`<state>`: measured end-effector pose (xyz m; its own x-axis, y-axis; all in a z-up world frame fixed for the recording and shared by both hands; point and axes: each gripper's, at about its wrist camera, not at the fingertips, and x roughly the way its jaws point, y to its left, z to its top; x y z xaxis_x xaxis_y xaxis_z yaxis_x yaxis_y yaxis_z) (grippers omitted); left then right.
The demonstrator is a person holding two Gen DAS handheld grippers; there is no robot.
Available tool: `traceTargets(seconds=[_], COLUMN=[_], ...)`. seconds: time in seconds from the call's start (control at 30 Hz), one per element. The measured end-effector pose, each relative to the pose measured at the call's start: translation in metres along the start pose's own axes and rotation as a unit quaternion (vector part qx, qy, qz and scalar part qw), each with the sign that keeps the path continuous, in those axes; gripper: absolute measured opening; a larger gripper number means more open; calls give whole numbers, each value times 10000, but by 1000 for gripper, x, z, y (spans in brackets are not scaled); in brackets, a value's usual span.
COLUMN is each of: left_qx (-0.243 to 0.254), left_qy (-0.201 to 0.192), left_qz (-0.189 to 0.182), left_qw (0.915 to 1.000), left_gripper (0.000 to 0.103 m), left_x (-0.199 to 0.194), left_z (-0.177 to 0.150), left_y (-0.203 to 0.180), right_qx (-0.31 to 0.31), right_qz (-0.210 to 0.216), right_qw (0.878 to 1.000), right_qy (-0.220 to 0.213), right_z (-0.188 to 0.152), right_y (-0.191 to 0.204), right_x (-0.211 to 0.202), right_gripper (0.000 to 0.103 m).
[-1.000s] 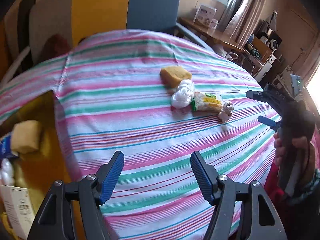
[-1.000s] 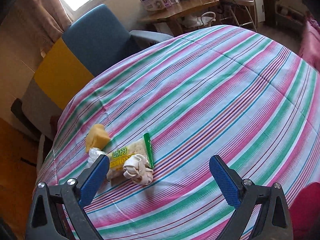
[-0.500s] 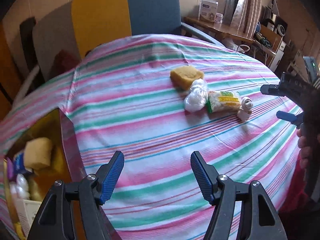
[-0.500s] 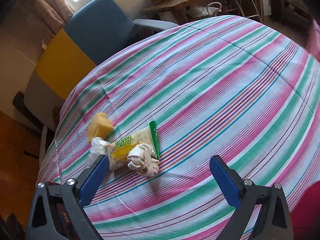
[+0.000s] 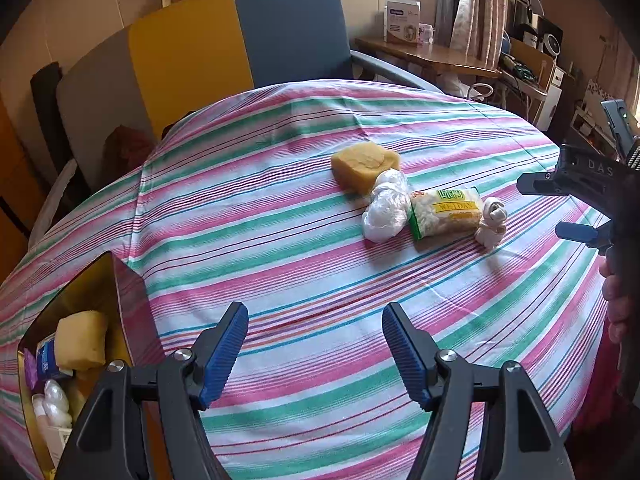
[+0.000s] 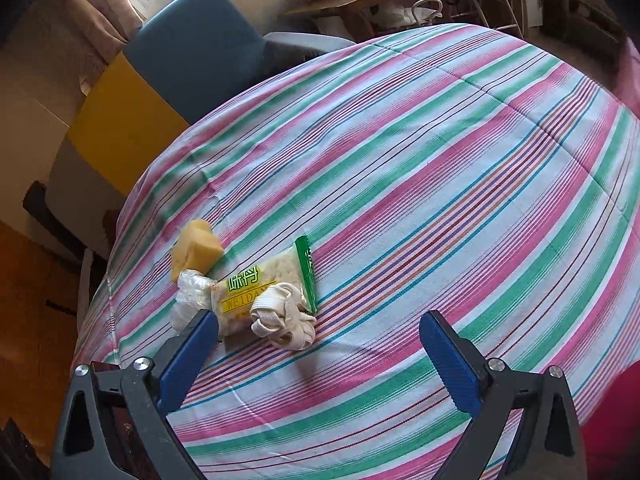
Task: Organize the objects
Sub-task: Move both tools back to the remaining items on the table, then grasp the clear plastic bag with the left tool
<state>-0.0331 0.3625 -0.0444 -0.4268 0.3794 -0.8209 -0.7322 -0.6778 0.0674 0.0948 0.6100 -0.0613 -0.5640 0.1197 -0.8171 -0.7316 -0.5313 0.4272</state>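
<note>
Four items lie bunched on the striped tablecloth: a yellow sponge, a crumpled clear plastic bag, a green-and-yellow snack packet and a knotted white strap. In the right wrist view the same sponge, packet and strap sit just ahead of the left finger. My left gripper hangs open over bare cloth, well short of the pile. My right gripper is open too, with nothing between its fingers.
A gold box at the table's left edge holds a sponge, a blue packet and white items. A blue and yellow armchair stands behind the table. A wooden desk with a white carton is at the back right.
The left wrist view has swung right and rolled, so the pile now sits nearer the picture's middle and the gold box has slid down to the lower left. The right gripper barely moved.
</note>
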Motion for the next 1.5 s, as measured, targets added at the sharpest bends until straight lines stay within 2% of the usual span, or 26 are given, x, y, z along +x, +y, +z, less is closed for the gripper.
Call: traceTargets(seconds=[0.33, 0.43, 0.67, 0.77, 0.9, 1.0, 1.07, 1.17, 1.2, 1.23, 1.27, 1.37, 1.43, 1.5], left_qx=[4, -168, -798, -758, -625, -414, -435, -575, -658, -551, -479, -860, -742, -627], left_qy=[105, 238, 641, 635, 379, 66, -4, 422, 577, 343, 351, 288, 356, 340], left_qz=[-179, -447, -1138, -1107, -1188, -1022, -932, -927, -942, -855, -711, -742, -646, -684], left_qw=[9998, 9986, 9882, 9889, 9902, 9939, 9947, 9931, 9917, 9942, 9957, 9931, 9945, 9951], left_gripper=[70, 70, 69, 69, 69, 69, 69, 69, 67, 67, 64, 53, 39, 37], left_x=[18, 30, 58, 67, 73, 83, 96, 130, 142, 139, 139, 136, 135, 134], left_z=[11, 15, 29, 40, 59, 74, 81, 86, 84, 82, 82, 79, 80, 78], left_y=[-9, -7, 1, -4, -15, -26, -30, -30, -30, -31, -32, -23, -21, -19], right_qx=[56, 112, 201, 216, 248, 264, 259, 241, 229, 207, 182, 124, 68, 15], right_qz=[61, 79, 116, 141, 182, 204, 219, 182, 170, 144, 112, 47, 14, -11], right_qw=[10000, 9999, 9997, 9996, 9994, 9993, 9993, 9994, 9994, 9995, 9995, 9997, 9998, 9999], right_qy=[40, 49, 98, 111, 145, 153, 166, 188, 200, 210, 211, 195, 162, 149], right_z=[1, 1, 2, 2, 2, 1, 1, 0, 0, -1, -1, -2, -1, 0], right_y=[0, -1, -2, -1, -1, -1, -1, 1, 1, 2, 2, 2, 4, 7], right_x=[0, 0, 2, 2, 2, 2, 2, 4, 5, 6, 7, 8, 9, 10], right_gripper=[101, 102, 102, 102, 102, 102, 102, 102, 102, 102, 102, 102, 102, 102])
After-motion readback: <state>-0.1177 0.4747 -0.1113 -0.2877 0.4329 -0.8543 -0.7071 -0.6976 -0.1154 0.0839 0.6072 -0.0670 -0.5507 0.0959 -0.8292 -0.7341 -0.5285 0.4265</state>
